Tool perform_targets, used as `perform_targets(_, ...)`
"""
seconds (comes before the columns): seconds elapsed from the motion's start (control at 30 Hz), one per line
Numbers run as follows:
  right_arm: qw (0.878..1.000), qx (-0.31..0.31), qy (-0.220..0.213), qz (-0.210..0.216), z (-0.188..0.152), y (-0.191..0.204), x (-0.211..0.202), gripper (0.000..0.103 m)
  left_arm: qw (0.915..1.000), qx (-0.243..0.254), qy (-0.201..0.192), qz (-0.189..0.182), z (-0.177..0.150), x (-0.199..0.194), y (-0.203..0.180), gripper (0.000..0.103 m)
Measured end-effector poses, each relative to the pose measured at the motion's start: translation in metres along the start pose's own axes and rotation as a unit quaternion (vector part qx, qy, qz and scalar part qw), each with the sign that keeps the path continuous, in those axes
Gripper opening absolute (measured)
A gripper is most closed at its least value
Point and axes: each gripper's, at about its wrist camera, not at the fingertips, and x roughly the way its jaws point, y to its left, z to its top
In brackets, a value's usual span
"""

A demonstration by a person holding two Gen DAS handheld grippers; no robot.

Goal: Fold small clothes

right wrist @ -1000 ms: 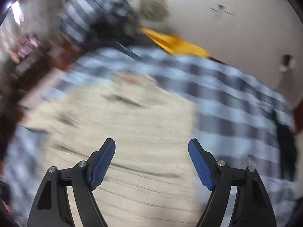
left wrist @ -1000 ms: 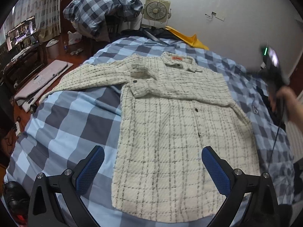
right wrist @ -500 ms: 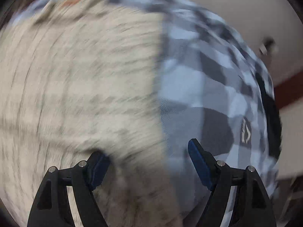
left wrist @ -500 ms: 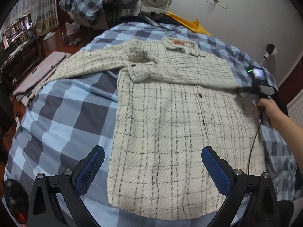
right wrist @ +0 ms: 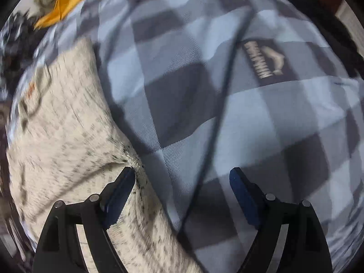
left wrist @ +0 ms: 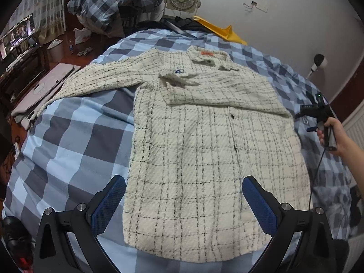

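A cream shirt with a black grid pattern (left wrist: 204, 141) lies flat on the blue checked bed cover (left wrist: 75, 141). Its right sleeve is folded across the chest; its other sleeve stretches out to the left. My left gripper (left wrist: 183, 201) is open and empty, above the shirt's hem. My right gripper (right wrist: 182, 186) is open and low at the shirt's right edge (right wrist: 75, 150), at the fold of the sleeve. Its left finger (right wrist: 120, 188) touches the cloth; its right finger is over the bed cover. The right gripper also shows in the left wrist view (left wrist: 318, 111), held by a hand.
A black cable (right wrist: 218, 118) runs across the bed cover between my right fingers. A yellow cloth (left wrist: 218, 30), a fan (left wrist: 182, 0) and a pile of checked bedding (left wrist: 113, 2) lie beyond the bed's far end. Floor and furniture are to the left.
My right gripper has swung from above the shirt down to its right edge, and its left finger now touches the cloth. The left gripper has risen slightly and stays open.
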Motion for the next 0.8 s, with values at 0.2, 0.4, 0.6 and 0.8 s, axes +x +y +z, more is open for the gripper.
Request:
perform_targets(0.2,0.993,-0.088,-0.073,-0.028,-0.031,0.096,-0.055,0.083,0.9998,-0.013,-0.008,-0.013,0.004,-0.006,0.004,0.103)
perform_targets(0.4,0.970,-0.223,-0.061,0.070,-0.105,0.289,-0.043,0.083,0.9995,-0.026,-0.003,-0.017,0.004,-0.003,0.010,0.103)
perform_targets(0.6,0.951,-0.290,-0.054,0.094,-0.161,0.404,0.004,0.083,0.9987,-0.045,-0.002,-0.022,0.006,-0.001,0.019,0.103)
perform_targets(0.8,0.937,-0.340,-0.047,0.066,-0.194,0.411,0.038,0.089,0.9979,-0.051,0.000,-0.041,0.006,-0.005,0.018,0.103)
